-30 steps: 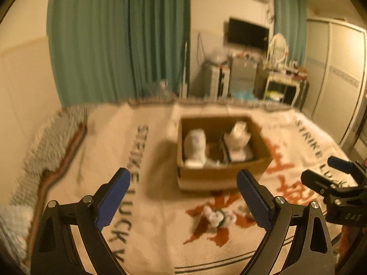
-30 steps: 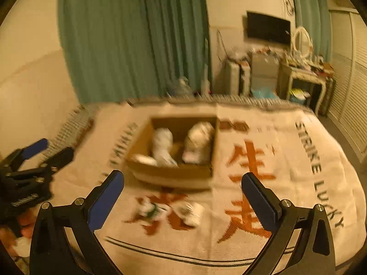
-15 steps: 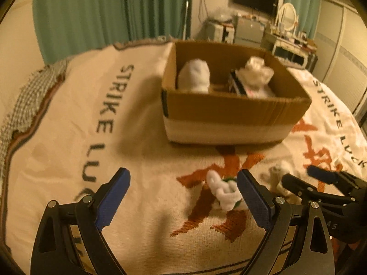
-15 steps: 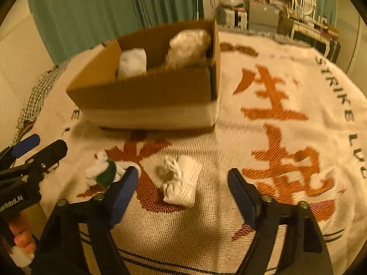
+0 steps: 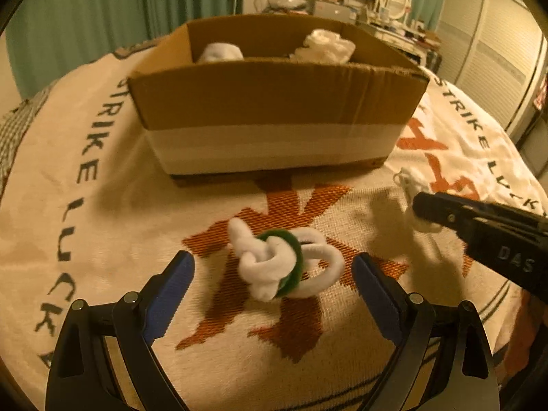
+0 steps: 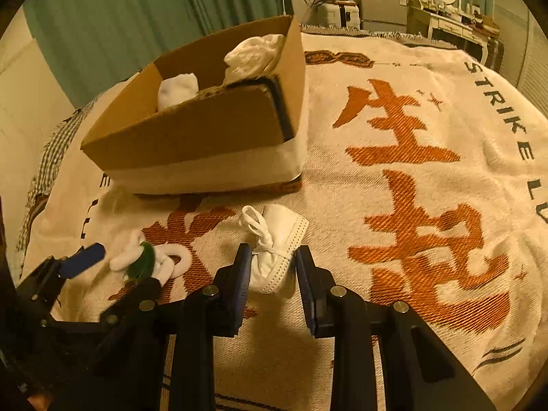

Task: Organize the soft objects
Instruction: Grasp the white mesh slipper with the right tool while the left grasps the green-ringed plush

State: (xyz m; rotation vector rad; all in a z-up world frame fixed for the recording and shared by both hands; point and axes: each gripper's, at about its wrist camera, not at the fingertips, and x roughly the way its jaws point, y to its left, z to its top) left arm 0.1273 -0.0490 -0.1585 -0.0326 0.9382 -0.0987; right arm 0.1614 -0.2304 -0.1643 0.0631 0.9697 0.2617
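Two grippers work over a cream blanket (image 5: pixel 102 226) woven with orange characters and dark lettering; the landmark throughout is the cardboard box (image 5: pixel 274 102), which stands on the blanket with a pale band along its lower wall. Left of the box, the blanket bears the dark lettering and ends at a checked border. Inside the box, toward its left end, sits a white roll (image 5: pixel 219 53); toward its right end sits a crumpled white bundle (image 5: pixel 328 46). Both rise just above the near wall. In front of the box, on an orange character, lies a knot (image 5: pixel 281 262) of white cord looped through a green ring. The left gripper (image 5: pixel 272 294) hovers low over the blanket on the near side of the knot, its blue-padded fingers (image 5: pixel 171 291) spread wide on either side and touching nothing. Further right, in front of the box's right corner, lies a white pouch (image 6: pixel 277 246) tied off with a white loop, its stitched edge toward the right. The right gripper (image 6: pixel 272 274) straddles the near end of the pouch, its fingers (image 6: pixel 239 274) drawn in close to both sides; whether the pads press the fabric cannot be told. From the right wrist view the left gripper appears at the lower left, beside the knot. Behind the box hang green curtains (image 6: pixel 120 17), with furniture at the far right.
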